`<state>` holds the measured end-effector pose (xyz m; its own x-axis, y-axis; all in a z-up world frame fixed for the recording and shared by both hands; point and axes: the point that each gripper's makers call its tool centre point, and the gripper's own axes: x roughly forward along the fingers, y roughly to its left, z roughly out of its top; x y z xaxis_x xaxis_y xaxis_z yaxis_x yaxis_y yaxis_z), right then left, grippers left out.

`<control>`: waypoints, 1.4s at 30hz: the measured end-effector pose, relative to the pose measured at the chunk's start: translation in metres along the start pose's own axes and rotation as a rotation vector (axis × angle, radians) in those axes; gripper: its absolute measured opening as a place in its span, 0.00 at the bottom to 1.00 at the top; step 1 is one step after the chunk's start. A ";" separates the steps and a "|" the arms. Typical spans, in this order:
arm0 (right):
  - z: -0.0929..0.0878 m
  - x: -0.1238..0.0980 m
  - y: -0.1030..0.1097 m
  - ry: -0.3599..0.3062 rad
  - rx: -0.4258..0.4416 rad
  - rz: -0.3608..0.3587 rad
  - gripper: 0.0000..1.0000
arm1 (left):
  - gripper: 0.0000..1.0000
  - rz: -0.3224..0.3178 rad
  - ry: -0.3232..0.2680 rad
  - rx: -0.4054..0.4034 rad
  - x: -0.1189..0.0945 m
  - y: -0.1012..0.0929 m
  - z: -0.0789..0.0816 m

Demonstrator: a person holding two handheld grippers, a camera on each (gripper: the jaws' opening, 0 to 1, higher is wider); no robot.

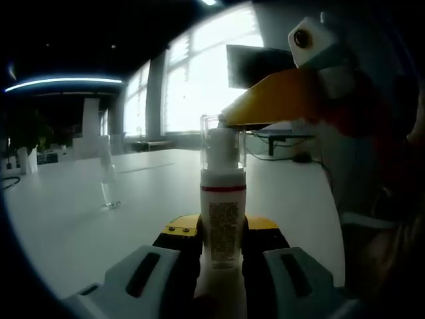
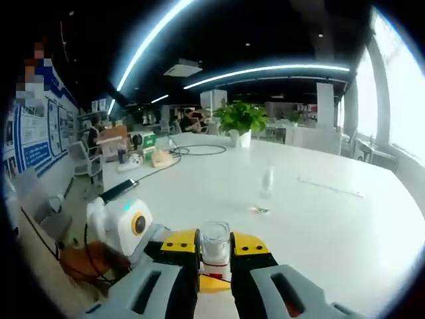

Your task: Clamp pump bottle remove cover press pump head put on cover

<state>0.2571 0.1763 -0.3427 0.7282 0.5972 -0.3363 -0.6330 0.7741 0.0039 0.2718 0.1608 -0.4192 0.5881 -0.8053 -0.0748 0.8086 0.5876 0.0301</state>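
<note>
- Two grippers on one pump bottle (image 1: 223, 219): left gripper (image 1: 222, 249) pinches the white body low down, jaws pressed on both sides of the label, bottle upright above the white table (image 1: 80, 226).
- Why, prob.: low grip steadies the bottle & leaves the top free for the other tool.
- Right gripper (image 1: 265, 100) comes in from the right in left gripper view, yellow jaw tip at the clear cover (image 1: 222, 136) on the pump head.
- Right gripper view: right gripper (image 2: 214, 256) has its jaws closed in on the clear cover (image 2: 215, 240), one each side, touching or v. close; looks like a pinch. White bottle top w/ red band sits just under it.
- Judgement: cover is on, gripped at the top – either about to be pulled off or just put back; can't tell which from these pics. Pump head itself hidden under the cover.
- Left gripper view alone gives: bottle label, red band, full height of bottle, a small clear bottle (image 1: 109, 189) standing well apart on the table, windows + monitor behind.
- Right gripper view alone gives: both jaws around the cover from close up, left gripper (image 2: 126, 229) body low left, potted plant (image 2: 240, 119) & cables far across the table, ceiling light strips, people at far desks.
</note>
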 end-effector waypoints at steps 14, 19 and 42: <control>0.000 -0.001 -0.001 0.001 -0.002 -0.014 0.12 | 0.14 0.005 0.002 0.002 0.000 0.000 -0.001; 0.000 0.000 -0.001 0.004 0.005 -0.002 0.12 | 0.14 0.005 0.002 0.001 0.000 -0.001 -0.001; 0.015 -0.006 0.009 -0.033 -0.035 0.043 0.17 | 0.14 -0.005 0.002 0.007 0.001 -0.002 0.000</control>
<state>0.2512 0.1825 -0.3270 0.7083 0.6367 -0.3049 -0.6721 0.7403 -0.0154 0.2707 0.1585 -0.4193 0.5842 -0.8080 -0.0770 0.8115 0.5832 0.0371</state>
